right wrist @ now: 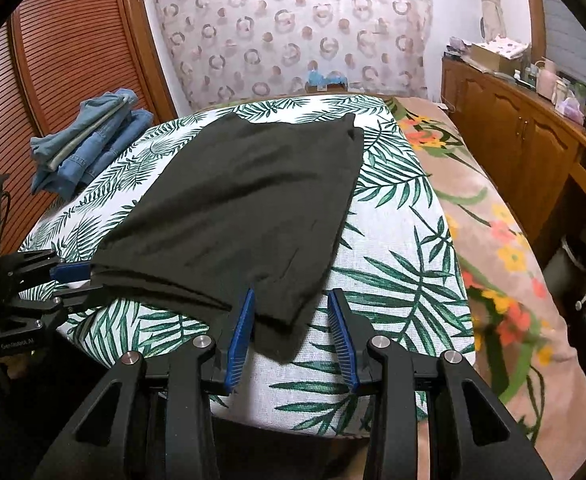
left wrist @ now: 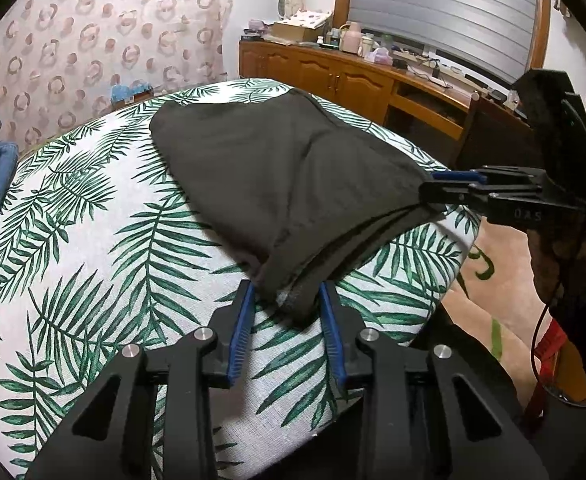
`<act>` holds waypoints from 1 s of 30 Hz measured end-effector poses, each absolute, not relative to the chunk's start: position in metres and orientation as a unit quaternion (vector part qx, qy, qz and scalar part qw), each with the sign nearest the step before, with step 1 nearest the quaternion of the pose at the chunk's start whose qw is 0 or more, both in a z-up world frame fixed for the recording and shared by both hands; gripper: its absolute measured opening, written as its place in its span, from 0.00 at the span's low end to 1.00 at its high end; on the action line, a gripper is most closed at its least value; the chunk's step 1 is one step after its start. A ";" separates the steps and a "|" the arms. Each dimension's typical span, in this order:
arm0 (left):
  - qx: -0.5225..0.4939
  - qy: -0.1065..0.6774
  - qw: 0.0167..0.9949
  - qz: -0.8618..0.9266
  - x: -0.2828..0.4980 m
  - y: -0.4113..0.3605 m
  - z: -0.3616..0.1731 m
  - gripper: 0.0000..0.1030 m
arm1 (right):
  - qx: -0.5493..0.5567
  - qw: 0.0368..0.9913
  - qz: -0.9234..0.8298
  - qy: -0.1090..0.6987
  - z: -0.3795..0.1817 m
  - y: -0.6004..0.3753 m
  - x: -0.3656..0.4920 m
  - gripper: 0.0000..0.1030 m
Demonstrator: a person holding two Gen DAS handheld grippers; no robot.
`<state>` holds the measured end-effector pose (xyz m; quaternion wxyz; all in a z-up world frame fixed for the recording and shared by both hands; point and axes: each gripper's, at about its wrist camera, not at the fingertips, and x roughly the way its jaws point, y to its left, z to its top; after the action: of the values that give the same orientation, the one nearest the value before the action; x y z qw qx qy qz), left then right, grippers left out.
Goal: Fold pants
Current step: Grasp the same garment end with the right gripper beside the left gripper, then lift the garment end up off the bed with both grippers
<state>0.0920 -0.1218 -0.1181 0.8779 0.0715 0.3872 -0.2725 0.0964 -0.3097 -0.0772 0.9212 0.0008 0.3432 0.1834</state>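
Note:
Black pants (left wrist: 277, 176) lie folded on a leaf-print table cover (left wrist: 93, 280), also in the right wrist view (right wrist: 245, 200). My left gripper (left wrist: 287, 300) is open, its blue pads on either side of the near left corner of the pants. My right gripper (right wrist: 291, 308) is open around the near right corner. Each gripper shows in the other's view: the right one (left wrist: 433, 188) at the pants' right corner, the left one (right wrist: 73, 276) at the left corner. The near hem is slightly raised and bunched between them.
A stack of folded blue jeans (right wrist: 89, 140) sits at the table's left side. A floral bedspread (right wrist: 493, 220) lies to the right. A wooden sideboard (left wrist: 353, 76) with bottles and boxes stands behind. A patterned curtain (right wrist: 293, 28) hangs at the back.

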 end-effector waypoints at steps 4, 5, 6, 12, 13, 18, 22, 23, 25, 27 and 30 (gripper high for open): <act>0.072 0.387 0.878 -0.272 0.092 -0.122 -0.118 0.33 | -0.007 0.923 0.187 0.335 -0.075 -0.304 0.092 0.12; 0.071 0.387 0.878 -0.272 0.092 -0.122 -0.118 0.33 | -0.009 0.924 0.188 0.332 -0.074 -0.303 0.091 0.10; 0.071 0.387 0.878 -0.272 0.092 -0.122 -0.118 0.33 | -0.010 0.926 0.189 0.328 -0.072 -0.302 0.089 0.09; 0.072 0.388 0.878 -0.270 0.094 -0.122 -0.118 0.33 | -0.023 0.929 0.172 0.328 -0.072 -0.299 0.080 0.09; 0.072 0.388 0.879 -0.269 0.094 -0.122 -0.118 0.33 | -0.024 0.928 0.170 0.331 -0.074 -0.299 0.080 0.09; 0.066 0.389 0.880 -0.266 0.095 -0.119 -0.118 0.33 | -0.020 0.925 0.165 0.341 -0.078 -0.301 0.086 0.09; 0.060 0.388 0.881 -0.263 0.095 -0.117 -0.118 0.33 | -0.021 0.925 0.162 0.343 -0.078 -0.300 0.088 0.14; 0.059 0.388 0.882 -0.262 0.096 -0.116 -0.119 0.33 | -0.025 0.925 0.158 0.345 -0.079 -0.299 0.089 0.17; 0.055 0.388 0.882 -0.263 0.097 -0.115 -0.119 0.34 | -0.043 0.927 0.138 0.345 -0.081 -0.296 0.091 0.27; 0.057 0.387 0.882 -0.262 0.098 -0.116 -0.119 0.35 | -0.041 0.927 0.139 0.345 -0.081 -0.294 0.092 0.28; 0.054 0.386 0.883 -0.262 0.100 -0.115 -0.120 0.36 | -0.030 0.925 0.148 0.348 -0.083 -0.293 0.092 0.28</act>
<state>0.1000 -0.1150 -0.1199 0.8831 0.0542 0.3858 -0.2616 0.0920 -0.2935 -0.0831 0.9253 -0.0302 0.3481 0.1476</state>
